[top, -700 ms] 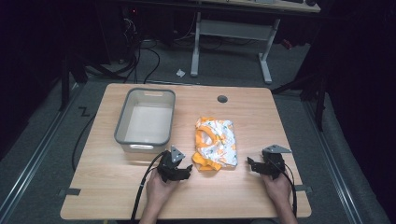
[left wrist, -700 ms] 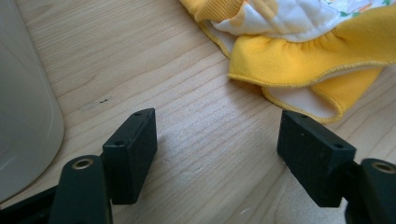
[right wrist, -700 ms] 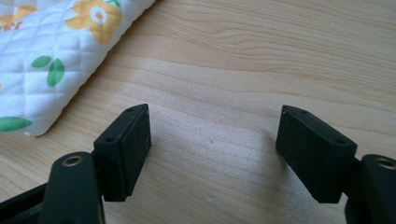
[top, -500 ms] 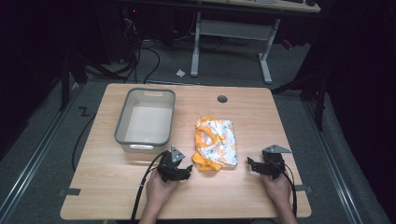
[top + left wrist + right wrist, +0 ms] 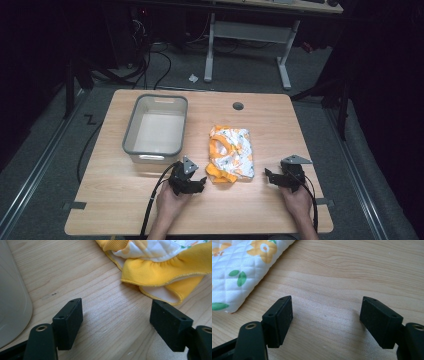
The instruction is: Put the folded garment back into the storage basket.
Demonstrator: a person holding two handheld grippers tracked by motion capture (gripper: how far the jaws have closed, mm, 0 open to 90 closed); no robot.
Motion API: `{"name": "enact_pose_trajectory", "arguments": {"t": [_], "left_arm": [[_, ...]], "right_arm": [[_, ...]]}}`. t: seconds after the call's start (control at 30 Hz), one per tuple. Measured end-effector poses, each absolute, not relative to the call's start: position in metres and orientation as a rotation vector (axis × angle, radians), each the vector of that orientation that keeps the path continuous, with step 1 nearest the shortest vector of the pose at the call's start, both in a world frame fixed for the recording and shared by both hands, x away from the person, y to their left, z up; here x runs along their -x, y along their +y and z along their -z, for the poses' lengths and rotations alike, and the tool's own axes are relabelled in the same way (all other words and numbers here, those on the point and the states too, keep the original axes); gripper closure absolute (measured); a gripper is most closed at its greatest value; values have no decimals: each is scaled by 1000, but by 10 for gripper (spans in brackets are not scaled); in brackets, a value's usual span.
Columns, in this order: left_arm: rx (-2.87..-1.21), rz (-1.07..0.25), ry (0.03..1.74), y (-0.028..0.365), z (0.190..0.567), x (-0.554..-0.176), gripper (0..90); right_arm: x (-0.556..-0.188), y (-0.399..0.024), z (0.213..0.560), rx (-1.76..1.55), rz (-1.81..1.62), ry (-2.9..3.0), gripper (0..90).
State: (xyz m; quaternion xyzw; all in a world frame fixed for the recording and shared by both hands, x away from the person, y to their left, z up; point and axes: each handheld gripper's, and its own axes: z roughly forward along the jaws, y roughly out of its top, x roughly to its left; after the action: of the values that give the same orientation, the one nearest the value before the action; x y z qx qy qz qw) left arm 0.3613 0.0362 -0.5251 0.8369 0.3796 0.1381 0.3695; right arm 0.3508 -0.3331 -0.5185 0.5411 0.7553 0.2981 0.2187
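1. One wooden worktop [image 5: 120,200] carries everything.
2. Grey tub [image 5: 131,134] stands at its left half, beside the cloth.
3. Folded quilted cloth [image 5: 230,154], white with orange trim, lies in the middle, between both grippers and touching neither.
4. Left gripper [image 5: 196,181] rests near the cloth's orange edge, jaws wide, nothing between them.
5. Right gripper [image 5: 270,176] sits just right of the cloth, jaws wide over bare wood.

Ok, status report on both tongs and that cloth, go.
Left tongs open, empty, beside the folded orange-and-white quilted cloth. Right tongs open, empty, on its other side. Cloth flat on the wooden table, untouched. Nothing between tongs and cloth.
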Motion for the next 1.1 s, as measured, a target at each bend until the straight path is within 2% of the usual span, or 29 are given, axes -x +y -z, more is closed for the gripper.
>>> {"name": "enact_pose_trajectory", "arguments": {"t": [0.63, 0.9, 1.1], "left_arm": [[-2145, -360, 994, 34, 525, -362, 257], [-2136, -316, 1010, 38, 523, -363, 265], [-2119, -260, 1016, 38, 516, -363, 234]], "right_arm": [[-351, -333, 518, -1494, -825, 2091, 267], [-351, -333, 518, -1495, -824, 2091, 267], [-351, -333, 518, -1493, -824, 2092, 267]]}}
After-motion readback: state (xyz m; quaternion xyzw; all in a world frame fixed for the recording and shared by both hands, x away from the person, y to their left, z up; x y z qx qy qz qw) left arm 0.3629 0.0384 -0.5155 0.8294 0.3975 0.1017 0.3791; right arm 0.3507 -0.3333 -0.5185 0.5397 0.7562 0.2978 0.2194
